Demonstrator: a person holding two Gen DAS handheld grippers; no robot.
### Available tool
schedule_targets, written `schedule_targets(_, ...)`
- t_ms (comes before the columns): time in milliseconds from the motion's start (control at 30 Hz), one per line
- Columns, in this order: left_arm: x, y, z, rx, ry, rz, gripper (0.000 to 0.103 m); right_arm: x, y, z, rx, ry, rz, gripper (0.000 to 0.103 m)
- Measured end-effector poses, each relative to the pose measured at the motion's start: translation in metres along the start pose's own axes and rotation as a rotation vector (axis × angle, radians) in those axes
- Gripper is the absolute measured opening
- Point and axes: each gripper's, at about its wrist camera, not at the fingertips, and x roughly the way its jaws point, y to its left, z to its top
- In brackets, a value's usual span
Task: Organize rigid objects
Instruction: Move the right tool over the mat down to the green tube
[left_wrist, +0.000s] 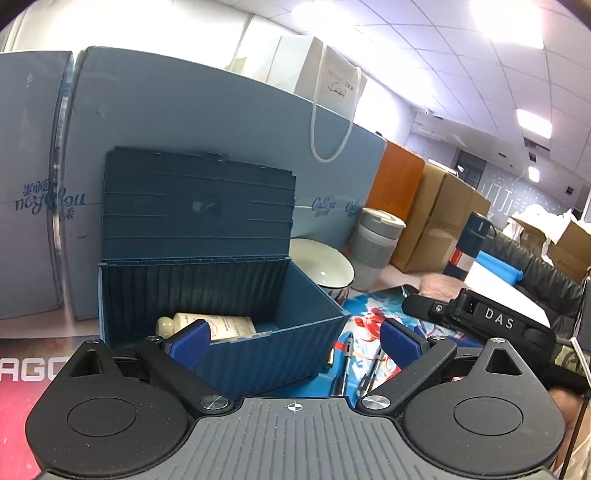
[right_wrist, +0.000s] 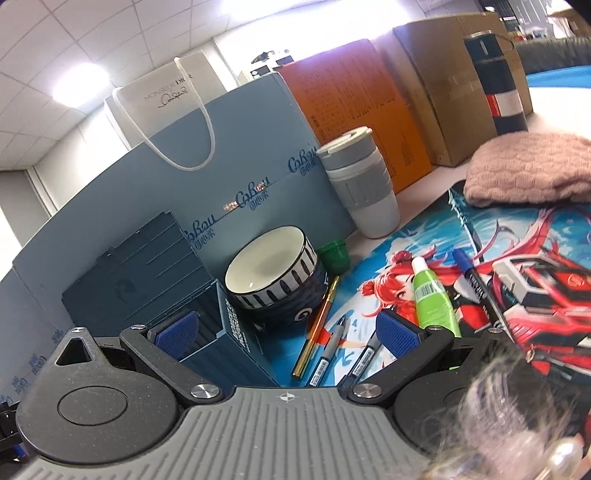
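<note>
A dark blue storage box (left_wrist: 221, 295) stands open with its lid up; a cream bottle (left_wrist: 207, 325) lies inside. My left gripper (left_wrist: 295, 338) is open and empty, just in front of the box's near wall. My right gripper (right_wrist: 288, 332) is open and empty, above the box's right corner (right_wrist: 236, 332) and several pens (right_wrist: 325, 354) on the printed mat. A gold and orange pen (right_wrist: 317, 325), a green tube (right_wrist: 432, 299) and a blue marker (right_wrist: 472, 280) lie on the mat. The right gripper's body (left_wrist: 480, 317) shows in the left wrist view.
A striped bowl (right_wrist: 273, 273) stacked on a dark bowl sits right of the box, with a green cup (right_wrist: 334, 254) behind. A grey tumbler (right_wrist: 362, 188), blue cartons (right_wrist: 221, 177), orange and brown boxes, a dark flask (right_wrist: 495, 81) and a pink knit cloth (right_wrist: 532, 170) stand behind.
</note>
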Motion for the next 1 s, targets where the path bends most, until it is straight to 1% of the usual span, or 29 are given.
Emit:
schedule_targets(200, 0.008, 0.002, -0.002, -0.003, 0.024, -0.005, 0.100, 0.006, -0.011, 0.006, -0.031, 0.024, -0.077, 0.103)
schedule_targets(333, 0.020, 0.001, -0.007, 0.012, 0.079, -0.011, 0.100, 0.013, -0.020, 0.006, -0.074, 0.067, -0.122, 0.103)
schedule_targets(500, 0.027, -0.002, -0.013, 0.029, 0.110, -0.017, 0.100, 0.017, -0.033, 0.007, -0.111, 0.089, -0.157, 0.103)
schedule_targets(633, 0.029, -0.002, -0.014, 0.035, 0.120, -0.015, 0.100, 0.020, -0.047, 0.010, -0.115, 0.090, -0.198, 0.103)
schedule_targets(900, 0.034, 0.003, -0.015, 0.023, 0.131, -0.005, 0.100, 0.021, -0.078, 0.021, -0.076, 0.111, -0.238, 0.100)
schedule_targets(1000, 0.034, 0.004, -0.015, 0.020, 0.129, -0.002, 0.100, 0.024, -0.084, 0.024, -0.085, 0.126, -0.253, 0.096)
